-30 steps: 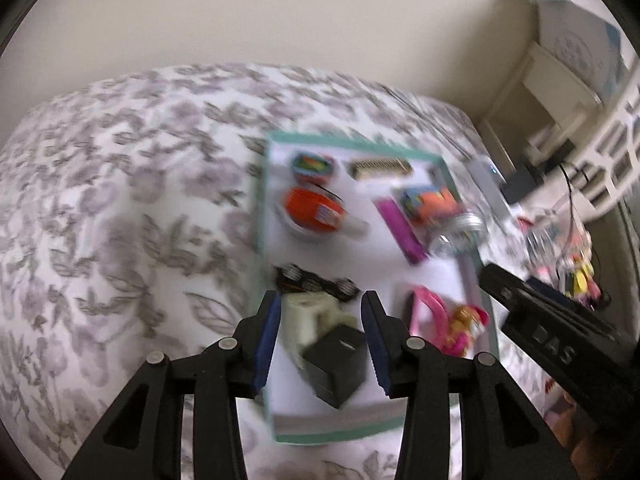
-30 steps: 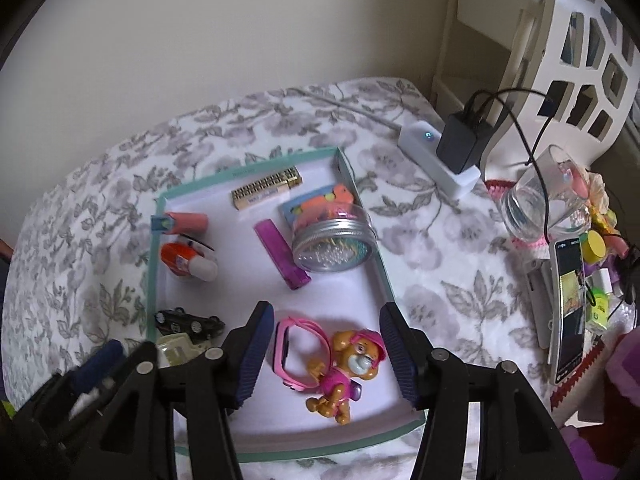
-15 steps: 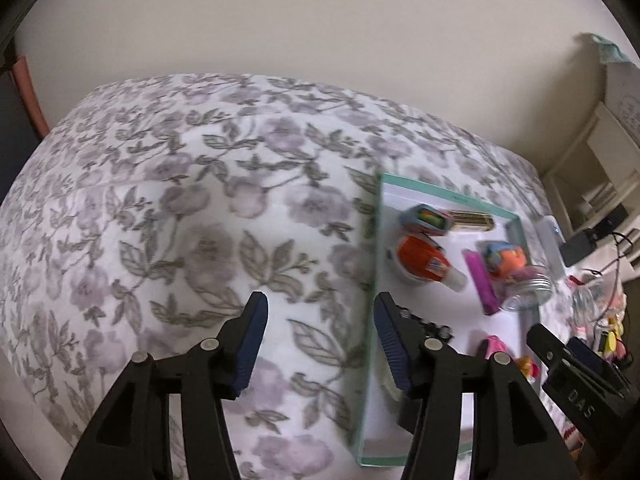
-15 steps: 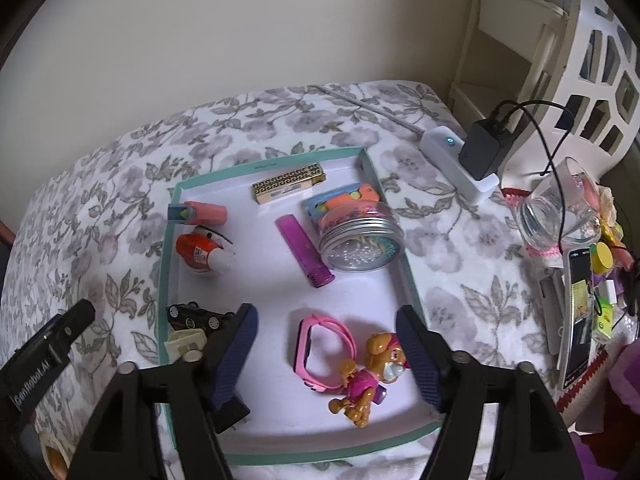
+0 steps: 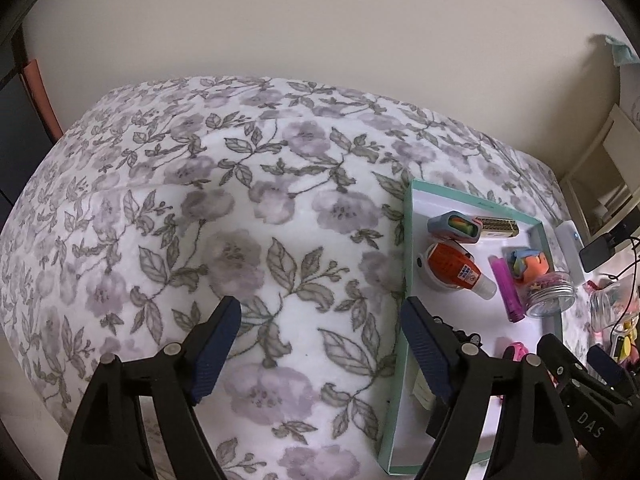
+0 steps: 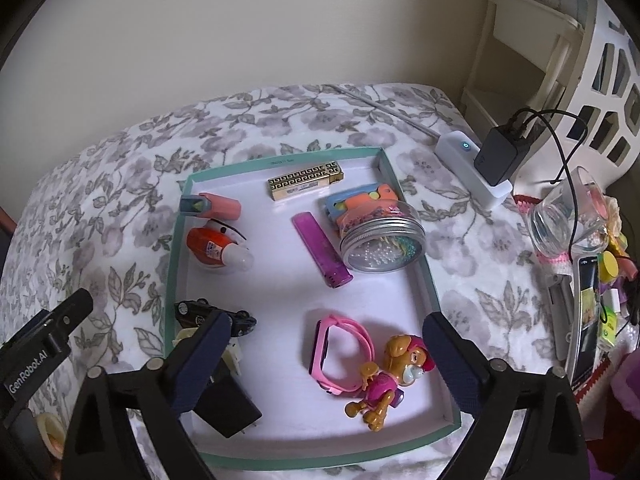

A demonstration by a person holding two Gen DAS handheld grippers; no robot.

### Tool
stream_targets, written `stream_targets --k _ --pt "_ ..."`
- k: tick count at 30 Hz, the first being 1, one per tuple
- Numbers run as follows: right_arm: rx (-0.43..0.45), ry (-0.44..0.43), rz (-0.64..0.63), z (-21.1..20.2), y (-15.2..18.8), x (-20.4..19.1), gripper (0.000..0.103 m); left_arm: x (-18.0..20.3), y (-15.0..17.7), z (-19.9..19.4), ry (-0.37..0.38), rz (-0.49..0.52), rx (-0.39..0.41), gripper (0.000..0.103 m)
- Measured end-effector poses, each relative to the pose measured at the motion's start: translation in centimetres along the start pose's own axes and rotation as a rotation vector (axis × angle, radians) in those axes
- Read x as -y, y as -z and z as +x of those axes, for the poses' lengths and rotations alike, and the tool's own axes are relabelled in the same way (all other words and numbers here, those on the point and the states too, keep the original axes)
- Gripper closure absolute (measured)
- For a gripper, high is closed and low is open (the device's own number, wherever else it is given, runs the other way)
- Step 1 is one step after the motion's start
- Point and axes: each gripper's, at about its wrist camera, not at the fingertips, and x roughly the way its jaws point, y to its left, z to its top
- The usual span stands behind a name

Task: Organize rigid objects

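The right claw's (image 6: 324, 356) near finger covers part of the black toy car (image 6: 240, 320) and the black plug adapter (image 6: 228, 404); the phone (image 6: 586, 320) screen is unreadable.

Bedspread (image 6: 460, 240): floral, grey-lilac, under everything.
Wall (image 6: 240, 32): plain cream, behind.
Power strip (image 6: 460, 160): white, light on, black charger (image 6: 500, 156) plugged in.
Glass (image 6: 568, 216): right of strip, tilted.
Phone (image 6: 586, 316): near glass, screen lit.
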Motion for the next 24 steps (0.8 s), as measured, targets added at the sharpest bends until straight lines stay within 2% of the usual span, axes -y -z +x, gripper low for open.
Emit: stream_targets --k 2,6,8,9,24 --pt "-0.001 -0.001 -0.001 0.0 0.0 0.0 0.0 -0.1 0.0 0.1 -0.006 0.001 -0.001 0.02" --pt "0.0 0.001 -0.006 0.1 0.0 -0.2 0.0 -0.3 0.0 0.2 -0.008 0.004 0.006 0.019" --pt "0.004 0.001 -0.006 0.1 0.0 -0.1 0.0 -0.3 -0.1 0.3 -0.013 0.009 0.008 0.004" --pt "0.006 0.001 -0.006 0.1 0.0 -0.1 0.0 -0.3 -0.1 0.3 -0.019 0.011 0.013 0.0" --pt "0.013 -0.013 0.005 -0.2 0.0 -0.1 0.0 0.5 -0.3 -0.9 -0.025 0.066 0.051 0.0"
